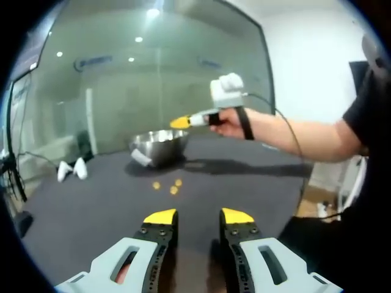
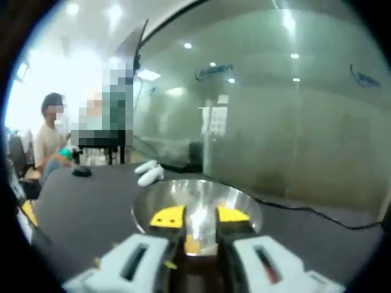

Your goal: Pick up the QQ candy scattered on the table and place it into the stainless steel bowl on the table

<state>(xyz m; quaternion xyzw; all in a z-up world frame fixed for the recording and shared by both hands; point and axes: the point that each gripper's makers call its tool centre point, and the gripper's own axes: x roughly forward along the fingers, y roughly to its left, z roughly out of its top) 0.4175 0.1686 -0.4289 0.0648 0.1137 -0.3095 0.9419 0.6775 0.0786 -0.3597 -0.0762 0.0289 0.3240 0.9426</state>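
Note:
The stainless steel bowl [image 1: 160, 145] stands at the far side of the dark table [image 1: 91, 207]. Three small yellow QQ candies [image 1: 174, 190] lie on the table in front of it, beyond my left gripper [image 1: 198, 217], which is open and empty. A hand [image 1: 229, 124] holds my right gripper [image 1: 183, 122] just above the bowl. In the right gripper view the bowl [image 2: 244, 210] lies right under my right gripper [image 2: 200, 217], whose jaws stand a little apart. An orange-yellow candy [image 2: 192, 244] shows low in the gap; I cannot tell whether it rests in the bowl.
Two white objects [image 1: 72, 169] lie on the table's left, also seen beyond the bowl as white objects [image 2: 149, 172]. A white piece [image 1: 140, 159] leans at the bowl's foot. A cable [image 2: 317, 213] runs behind the bowl. A glass wall [image 1: 153, 73] backs the table. A person [image 2: 52, 143] sits far left.

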